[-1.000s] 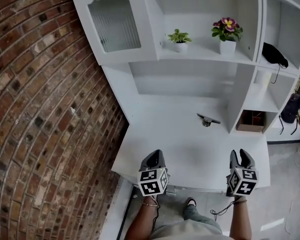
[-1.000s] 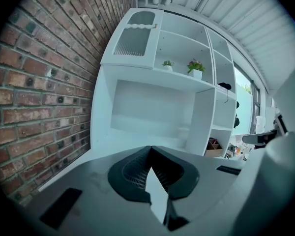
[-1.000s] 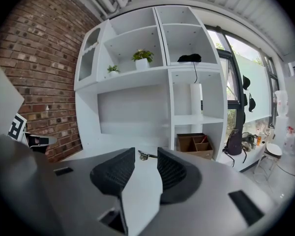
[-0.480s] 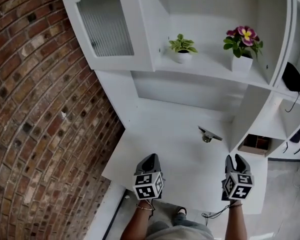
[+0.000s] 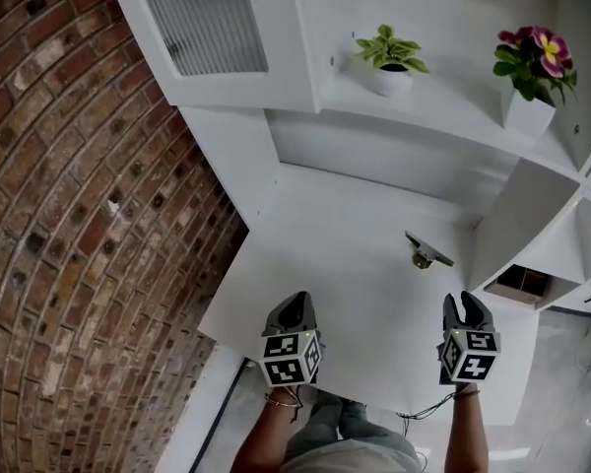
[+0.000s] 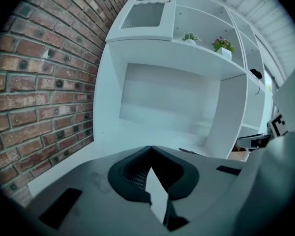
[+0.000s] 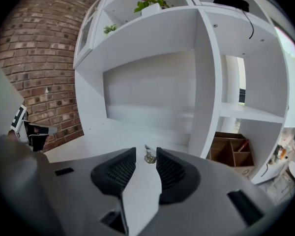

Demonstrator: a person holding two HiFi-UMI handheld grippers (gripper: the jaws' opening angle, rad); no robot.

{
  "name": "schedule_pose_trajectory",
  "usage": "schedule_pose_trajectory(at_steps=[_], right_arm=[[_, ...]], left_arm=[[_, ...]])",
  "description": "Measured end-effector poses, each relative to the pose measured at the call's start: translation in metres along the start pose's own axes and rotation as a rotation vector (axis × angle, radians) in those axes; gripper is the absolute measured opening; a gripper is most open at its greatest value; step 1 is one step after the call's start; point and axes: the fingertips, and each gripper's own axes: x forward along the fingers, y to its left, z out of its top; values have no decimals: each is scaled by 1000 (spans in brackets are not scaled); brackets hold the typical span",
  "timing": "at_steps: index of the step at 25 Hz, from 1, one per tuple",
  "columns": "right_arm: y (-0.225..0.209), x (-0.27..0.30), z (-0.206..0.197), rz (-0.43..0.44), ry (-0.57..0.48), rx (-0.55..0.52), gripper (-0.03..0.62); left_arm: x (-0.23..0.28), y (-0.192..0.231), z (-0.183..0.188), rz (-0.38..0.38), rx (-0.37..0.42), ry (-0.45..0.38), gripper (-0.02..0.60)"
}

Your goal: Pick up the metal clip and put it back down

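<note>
The metal clip (image 5: 426,252) lies on the white desk (image 5: 345,264) near the right-hand upright panel, with nothing touching it. Both grippers hover over the desk's front edge, well short of the clip. My left gripper (image 5: 295,305) has its jaws closed together and holds nothing. My right gripper (image 5: 468,302) is open by a narrow gap and points straight at the clip (image 7: 148,156), which shows between its jaws from a distance. In the left gripper view the clip (image 6: 189,152) is a thin dark shape far ahead to the right.
A brick wall (image 5: 69,215) borders the desk on the left. Above the desk a shelf carries a green plant (image 5: 389,62) and a flowering plant (image 5: 532,77). A wooden organiser (image 7: 233,154) stands in the cubby to the right of the upright panel (image 7: 204,82).
The head view has swung, so the shelves sit farther right and higher. Both grippers stay at the desk's front edge. The clip lies in the same spot.
</note>
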Motion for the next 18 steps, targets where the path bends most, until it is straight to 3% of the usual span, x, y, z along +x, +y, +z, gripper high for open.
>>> schedule_pose_trajectory(at_steps=[8,18], right_arm=[[6,27,-13,14,88,-63,127],[12,86,-22,32,170,-239,127]], left_arm=[[13,13,-3,3,-10,7,11],[29,43,-38,55,-68,30,11]])
